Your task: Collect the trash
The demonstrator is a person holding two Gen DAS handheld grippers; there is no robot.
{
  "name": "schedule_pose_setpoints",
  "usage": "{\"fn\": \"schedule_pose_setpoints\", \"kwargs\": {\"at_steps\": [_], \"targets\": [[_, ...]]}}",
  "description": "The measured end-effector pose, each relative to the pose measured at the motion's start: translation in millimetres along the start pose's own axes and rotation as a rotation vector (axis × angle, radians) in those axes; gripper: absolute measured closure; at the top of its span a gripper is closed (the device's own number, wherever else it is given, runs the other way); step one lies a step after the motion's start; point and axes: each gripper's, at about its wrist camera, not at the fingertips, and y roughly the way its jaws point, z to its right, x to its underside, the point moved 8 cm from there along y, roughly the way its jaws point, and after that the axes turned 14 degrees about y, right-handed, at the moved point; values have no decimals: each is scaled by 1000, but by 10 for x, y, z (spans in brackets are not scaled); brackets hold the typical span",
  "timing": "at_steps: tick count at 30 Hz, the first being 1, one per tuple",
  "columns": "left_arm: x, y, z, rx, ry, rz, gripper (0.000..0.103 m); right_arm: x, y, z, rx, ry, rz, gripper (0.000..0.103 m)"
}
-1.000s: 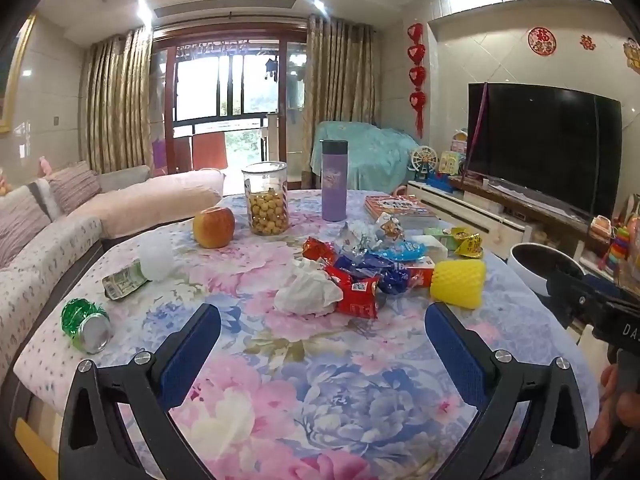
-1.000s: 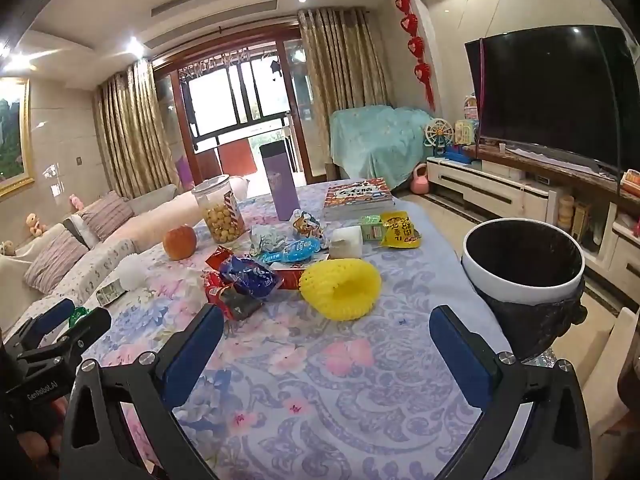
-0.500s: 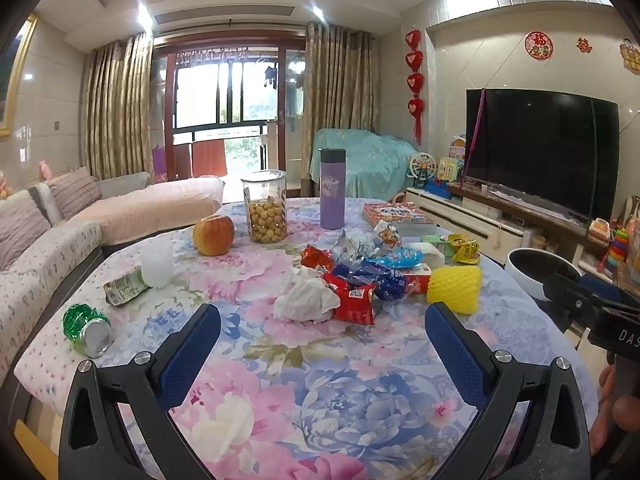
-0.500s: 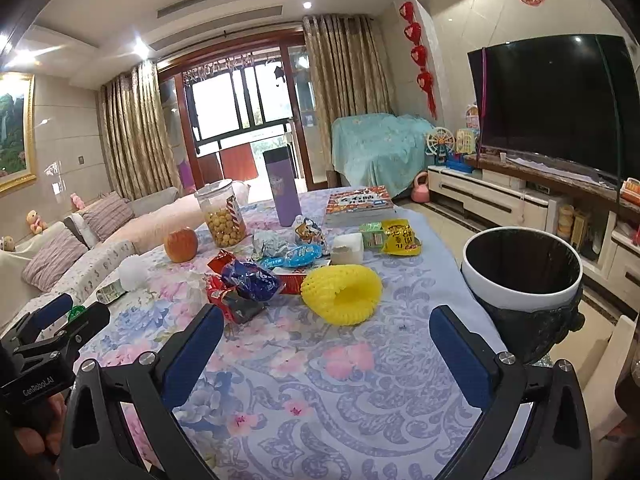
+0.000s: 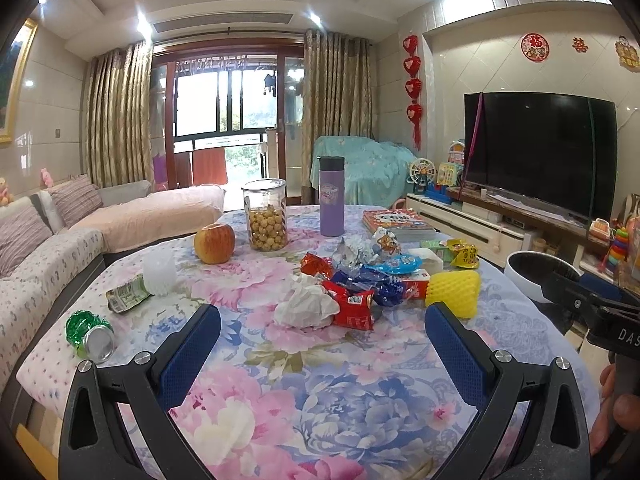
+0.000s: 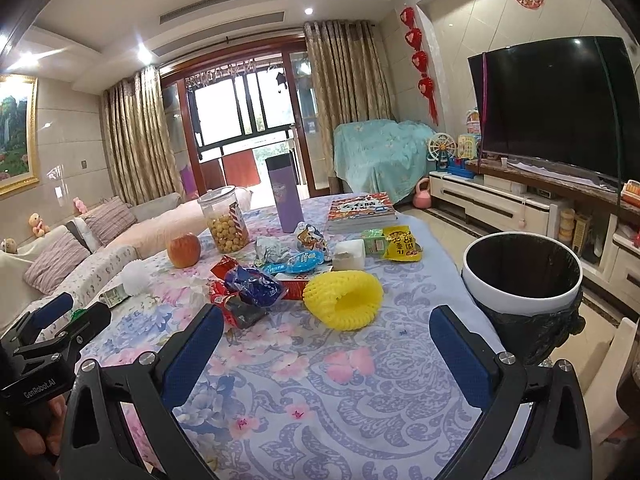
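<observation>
Trash lies in the middle of the floral table: a crumpled white tissue [image 5: 306,307], red snack wrappers [image 5: 352,310], a blue wrapper [image 6: 254,291], a yellow foam fruit net [image 6: 343,299], a yellow packet [image 6: 401,245]. A crushed green can [image 5: 89,334] and a flattened carton [image 5: 127,298] lie at the left edge. A white bin with a black liner [image 6: 522,280] stands off the table's right side. My left gripper [image 5: 322,344] is open and empty, short of the tissue. My right gripper [image 6: 326,346] is open and empty, short of the foam net.
An apple [image 5: 215,243], a jar of snacks [image 5: 267,220], a purple flask [image 5: 331,196], a book [image 6: 360,210] and a white foam net [image 5: 159,271] also stand on the table. A sofa [image 5: 48,248] runs along the left; a TV cabinet [image 6: 520,204] is on the right.
Both grippers have tilted up a little, so the table and trash sit lower in each view. Both stay open and empty.
</observation>
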Motion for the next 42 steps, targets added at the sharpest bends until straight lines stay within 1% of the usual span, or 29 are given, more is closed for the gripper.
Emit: {"fn": "schedule_pose_setpoints", "kwargs": {"at_steps": [30,42], "targets": [[0,9,-6,0,-3,1,1,45,7,-38,-9,-2,-16,0],[22,112,-16,6,-2,-19,1,66,84,16,-16,13,-48,0]]}}
